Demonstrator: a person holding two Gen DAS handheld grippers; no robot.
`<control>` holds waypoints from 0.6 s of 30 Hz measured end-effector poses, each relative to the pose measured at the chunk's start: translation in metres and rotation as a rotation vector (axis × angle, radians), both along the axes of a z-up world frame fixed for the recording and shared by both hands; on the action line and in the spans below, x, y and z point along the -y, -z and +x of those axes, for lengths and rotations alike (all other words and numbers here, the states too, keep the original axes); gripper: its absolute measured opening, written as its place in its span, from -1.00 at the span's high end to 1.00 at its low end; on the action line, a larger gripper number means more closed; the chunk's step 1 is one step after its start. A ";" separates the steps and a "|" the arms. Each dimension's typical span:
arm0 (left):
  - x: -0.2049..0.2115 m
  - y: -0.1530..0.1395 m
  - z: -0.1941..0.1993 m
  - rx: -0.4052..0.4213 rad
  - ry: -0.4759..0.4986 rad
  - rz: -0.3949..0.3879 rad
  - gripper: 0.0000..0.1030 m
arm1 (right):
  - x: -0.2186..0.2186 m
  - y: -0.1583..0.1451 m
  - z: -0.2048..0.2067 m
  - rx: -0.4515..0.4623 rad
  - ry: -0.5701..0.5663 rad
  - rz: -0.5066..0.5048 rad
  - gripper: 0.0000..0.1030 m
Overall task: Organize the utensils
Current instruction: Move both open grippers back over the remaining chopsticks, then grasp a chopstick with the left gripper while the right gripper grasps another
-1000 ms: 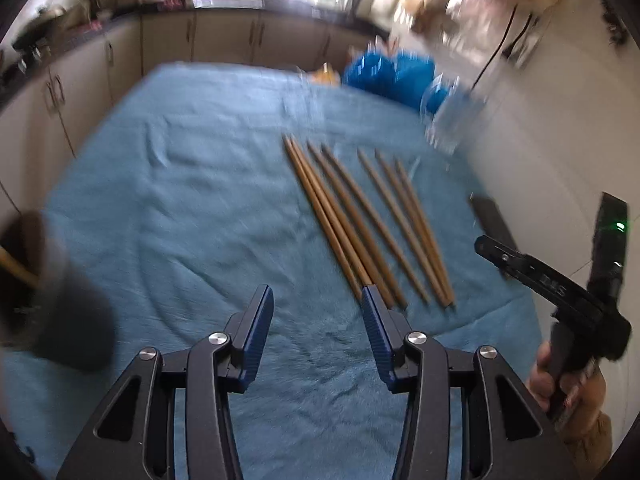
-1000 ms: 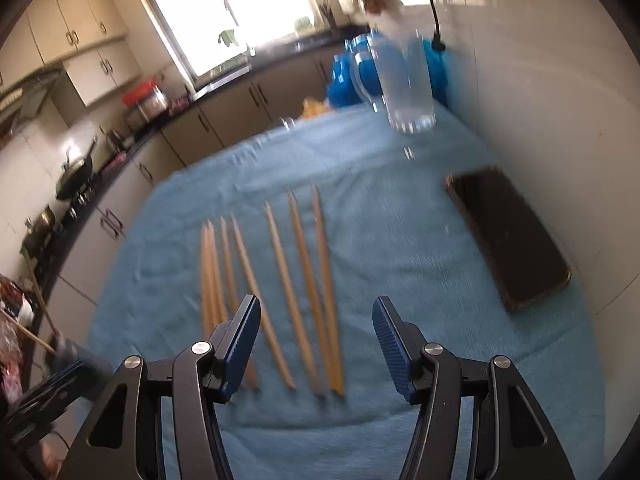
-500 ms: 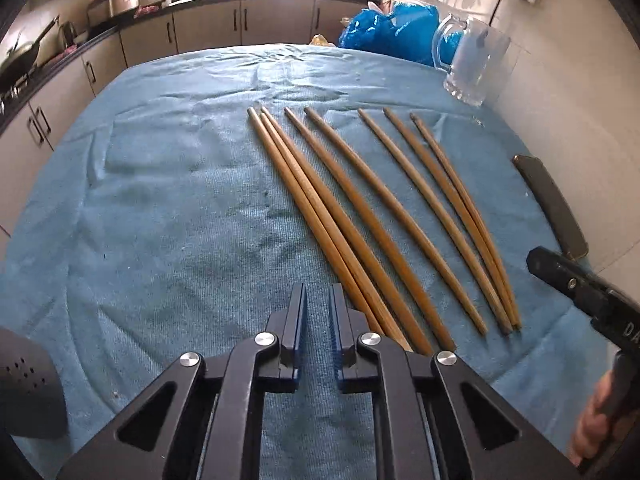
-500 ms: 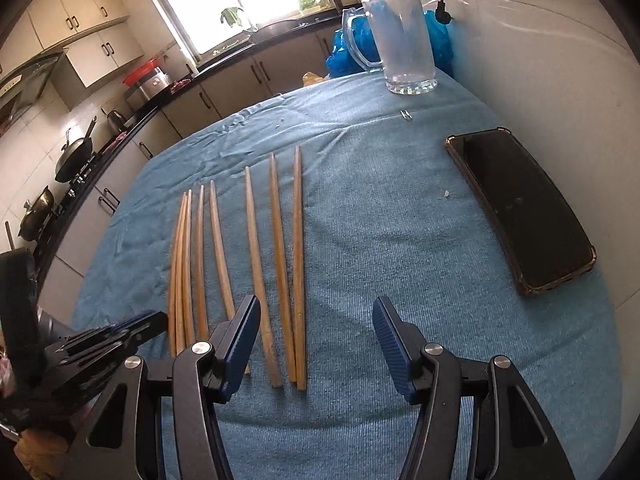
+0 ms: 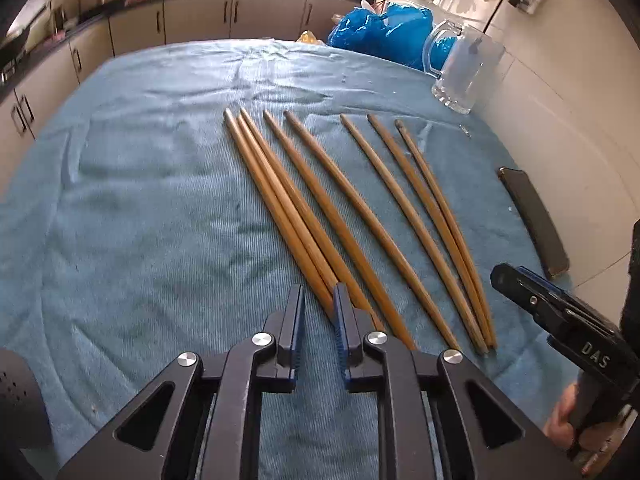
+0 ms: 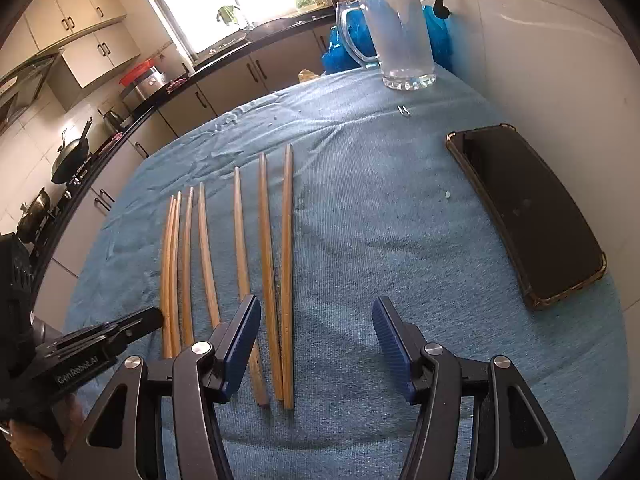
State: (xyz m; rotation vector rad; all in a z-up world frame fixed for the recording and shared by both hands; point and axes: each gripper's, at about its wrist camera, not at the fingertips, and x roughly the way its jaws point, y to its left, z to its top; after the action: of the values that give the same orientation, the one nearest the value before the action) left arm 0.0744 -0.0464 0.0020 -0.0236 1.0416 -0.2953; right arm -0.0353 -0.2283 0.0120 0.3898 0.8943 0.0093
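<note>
Found the wooden chopsticks (image 5: pixel 280 208) laid out side by side in a loose fan on a blue cloth (image 5: pixel 140 200), thick ends far off, thin ends toward the cameras. Noted that the leftmost ones lay bunched and touching, the middle ones a little apart, and the rightmost ones converging until they met at their near tips. Saw the left gripper (image 5: pixel 318 300) pointing steeply down at the near tips of the bunched left ones, its blue pads parted by only a narrow slit and opening. Made out a chopstick tip right at the inner edge of the right-hand pad, with bare cloth showing through the rest of the slit and no clear squeeze on the wood. Saw the right gripper (image 6: pixel 316 312) hovering over the near ends of the rightmost chopsticks, jaws wide apart and gripping nothing, with those ends lying on the cloth just inside its left finger. Glimpsed a hand (image 5: pixel 564 416) wrapped round that gripper's handle, right of the chopsticks. Spotted a black phone (image 6: pixel 524 216) flat on the cloth well to the right of the chopsticks, by the white wall. Beyond the chopsticks' far ends, to the right, found a clear glass mug (image 6: pixel 400 32) standing upright, with a blue plastic bag (image 5: pixel 380 32) just behind it.
</note>
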 end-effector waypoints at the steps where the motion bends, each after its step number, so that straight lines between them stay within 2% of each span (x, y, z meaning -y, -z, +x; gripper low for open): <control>1: 0.002 0.000 0.001 0.008 -0.003 0.017 0.70 | -0.001 0.000 0.000 -0.002 -0.002 -0.003 -0.22; 5: 0.006 0.001 0.005 0.024 0.007 0.122 0.74 | -0.001 -0.001 0.003 -0.001 -0.002 -0.013 -0.22; 8: 0.011 0.001 0.007 0.018 0.022 0.162 0.77 | -0.001 -0.001 0.008 -0.006 -0.002 -0.013 -0.22; 12: 0.003 0.000 0.006 0.007 -0.004 0.163 0.82 | -0.001 -0.008 0.021 0.001 -0.008 -0.043 -0.22; 15: -0.012 0.000 0.000 -0.012 -0.025 0.114 0.85 | -0.004 -0.013 0.041 -0.008 -0.032 -0.077 -0.21; 18: -0.022 0.001 -0.001 -0.027 -0.029 0.069 0.85 | -0.008 -0.010 0.066 -0.042 -0.055 -0.105 -0.03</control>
State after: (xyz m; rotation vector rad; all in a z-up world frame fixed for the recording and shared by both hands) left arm 0.0735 -0.0248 0.0008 0.0197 1.0773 -0.2335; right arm 0.0310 -0.2199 0.0215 0.2684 0.9424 0.0051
